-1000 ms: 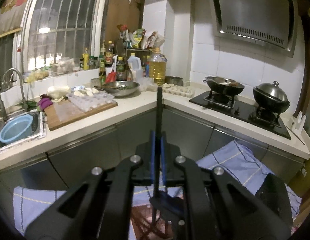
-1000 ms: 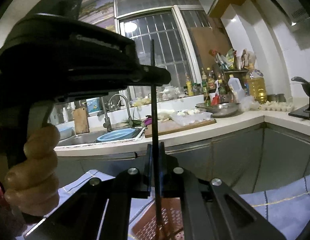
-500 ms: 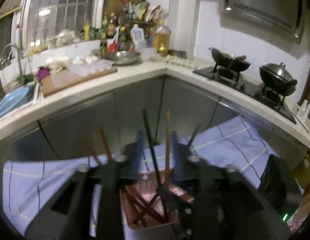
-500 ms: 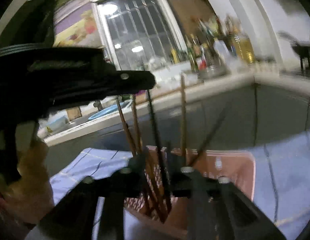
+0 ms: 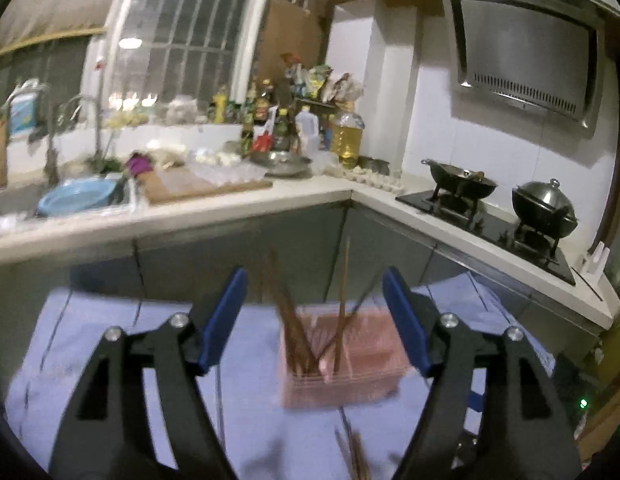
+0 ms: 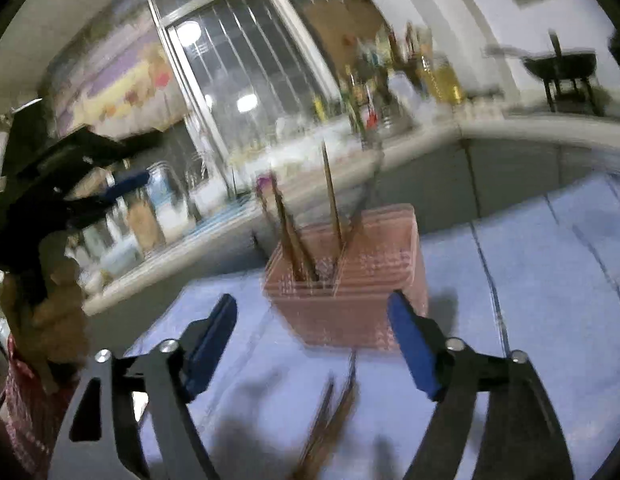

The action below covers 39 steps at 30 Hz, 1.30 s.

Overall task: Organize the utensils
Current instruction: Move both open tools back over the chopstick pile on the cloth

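A pink slotted utensil basket (image 5: 342, 364) stands on a blue checked cloth (image 5: 110, 344); it also shows in the right wrist view (image 6: 350, 280). Several brown and dark chopsticks (image 5: 294, 320) stand in it, leaning apart (image 6: 294, 236). More chopsticks lie loose on the cloth in front of the basket (image 5: 356, 454) (image 6: 330, 420). My left gripper (image 5: 314, 320) is open and empty, just short of the basket. My right gripper (image 6: 312, 324) is open and empty, also short of the basket. The other gripper and the hand holding it show at the left (image 6: 50, 216).
Behind the cloth runs an L-shaped kitchen counter (image 5: 270, 200) with grey cabinet fronts. On it are a sink with a blue bowl (image 5: 76, 198), a cutting board (image 5: 198, 186), bottles, and a hob with two pots (image 5: 542, 208).
Both grippers were shut on dark chopsticks held upright. They lowered them into the basket, opened, and have drawn back; the chopsticks now stand in the basket.
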{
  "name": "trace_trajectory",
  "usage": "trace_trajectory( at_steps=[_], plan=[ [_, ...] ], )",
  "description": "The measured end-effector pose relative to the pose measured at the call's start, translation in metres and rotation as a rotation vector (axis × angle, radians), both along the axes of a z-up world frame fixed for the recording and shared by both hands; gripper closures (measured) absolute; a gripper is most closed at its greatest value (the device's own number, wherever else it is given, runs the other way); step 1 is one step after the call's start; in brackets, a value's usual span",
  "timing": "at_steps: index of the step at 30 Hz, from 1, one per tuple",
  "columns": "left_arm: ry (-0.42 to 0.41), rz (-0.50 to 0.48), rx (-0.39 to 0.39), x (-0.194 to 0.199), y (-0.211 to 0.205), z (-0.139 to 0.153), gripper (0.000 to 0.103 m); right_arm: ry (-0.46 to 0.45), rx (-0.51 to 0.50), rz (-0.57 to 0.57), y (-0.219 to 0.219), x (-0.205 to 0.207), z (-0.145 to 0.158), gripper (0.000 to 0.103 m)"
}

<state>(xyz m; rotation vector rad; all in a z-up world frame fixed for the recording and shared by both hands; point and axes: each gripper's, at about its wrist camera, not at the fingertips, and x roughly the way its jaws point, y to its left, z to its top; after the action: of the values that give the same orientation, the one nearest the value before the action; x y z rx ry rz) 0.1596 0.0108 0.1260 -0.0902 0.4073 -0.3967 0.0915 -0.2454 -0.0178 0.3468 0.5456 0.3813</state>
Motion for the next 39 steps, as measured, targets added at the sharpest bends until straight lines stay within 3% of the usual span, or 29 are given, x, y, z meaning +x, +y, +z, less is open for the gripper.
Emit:
trace_trajectory(
  at_steps=[2, 6, 8, 12, 16, 18, 20, 22, 25, 27, 34, 39],
  plan=[
    [0.084, 0.015, 0.000, -0.018, 0.011, -0.037, 0.034, 0.112, -0.032, 0.024, 0.003, -0.014, -0.025, 0.024],
    [0.318, 0.025, 0.056, -0.044, 0.014, -0.127, 0.034, 0.228, -0.088, 0.030, 0.010, -0.041, -0.057, 0.026],
    [0.405, 0.024, 0.089, -0.061, 0.012, -0.166, 0.034, 0.253, -0.114, 0.042, 0.019, -0.052, -0.064, 0.037],
    [0.469, 0.033, 0.137, -0.084, 0.014, -0.203, 0.034, 0.275, -0.162, 0.101, 0.044, -0.055, -0.063, 0.052],
    [0.487, 0.051, 0.113, -0.094, 0.025, -0.211, 0.034, 0.278, -0.233, 0.150, 0.072, -0.061, -0.066, 0.056],
    [0.486, 0.054, 0.110, -0.095, 0.028, -0.212, 0.034, 0.322, -0.254, 0.165, 0.081, -0.059, -0.076, 0.066],
    [0.487, 0.053, 0.105, -0.097, 0.030, -0.212, 0.034, 0.314, -0.245, 0.149, 0.076, -0.061, -0.076, 0.088],
    [0.487, 0.047, 0.102, -0.094, 0.027, -0.208, 0.034, 0.338, -0.181, 0.120, 0.060, -0.061, -0.076, 0.094],
    [0.489, 0.030, 0.097, -0.092, 0.021, -0.208, 0.034, 0.370, -0.155, 0.035, 0.037, -0.059, -0.078, 0.096],
    [0.489, 0.011, 0.091, -0.091, 0.016, -0.206, 0.034, 0.402, -0.087, 0.014, 0.021, -0.061, -0.081, 0.096],
    [0.467, -0.072, 0.124, -0.091, -0.017, -0.202, 0.035, 0.400, -0.116, -0.017, 0.009, -0.075, -0.081, 0.096],
    [0.479, -0.098, 0.200, -0.088, -0.042, -0.208, 0.056, 0.395, -0.088, -0.014, 0.005, -0.073, -0.083, 0.095]
  ],
)
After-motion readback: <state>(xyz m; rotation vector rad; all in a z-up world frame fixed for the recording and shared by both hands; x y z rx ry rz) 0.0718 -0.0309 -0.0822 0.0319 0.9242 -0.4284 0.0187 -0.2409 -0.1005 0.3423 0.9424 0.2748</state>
